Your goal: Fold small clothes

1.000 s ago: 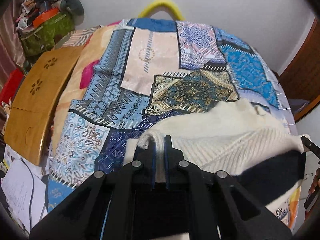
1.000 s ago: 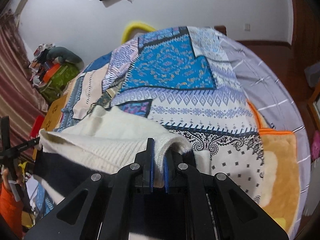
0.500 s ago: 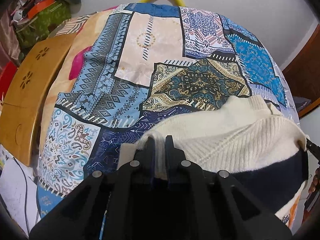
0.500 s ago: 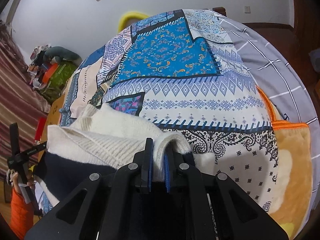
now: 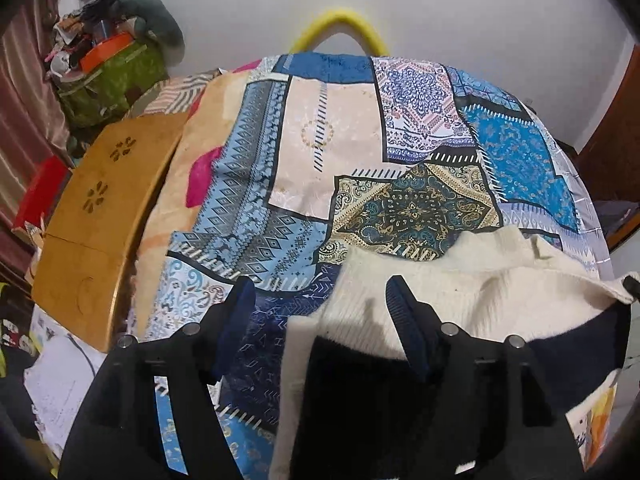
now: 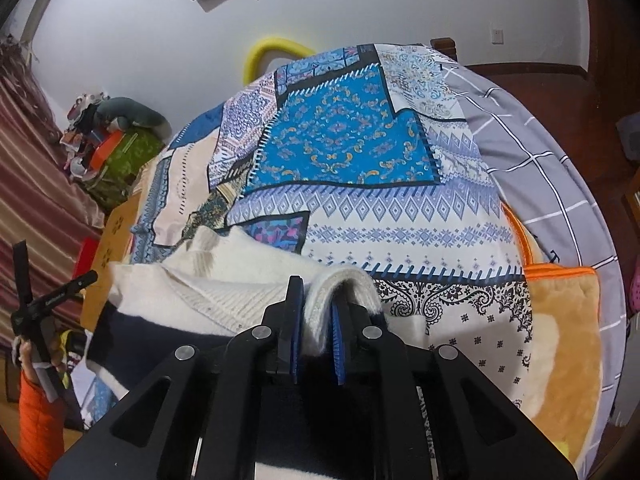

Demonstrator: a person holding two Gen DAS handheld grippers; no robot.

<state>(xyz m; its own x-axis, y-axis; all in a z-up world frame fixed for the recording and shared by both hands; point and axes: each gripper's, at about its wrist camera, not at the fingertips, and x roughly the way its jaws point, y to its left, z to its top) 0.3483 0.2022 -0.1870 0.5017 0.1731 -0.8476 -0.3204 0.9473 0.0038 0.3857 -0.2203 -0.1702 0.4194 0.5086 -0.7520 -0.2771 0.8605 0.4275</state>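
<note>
Jaws of the left gripper point(image 5: 320, 312) are spread wide, nothing held; those of the right gripper point(image 6: 314, 320) are clamped on a rolled edge of the cream ribbed sweater point(image 6: 224, 292), which is laid on the patchwork bedspread point(image 6: 360, 220). Edges should be aligned and the soft, bulky knit flattened before release.
</note>
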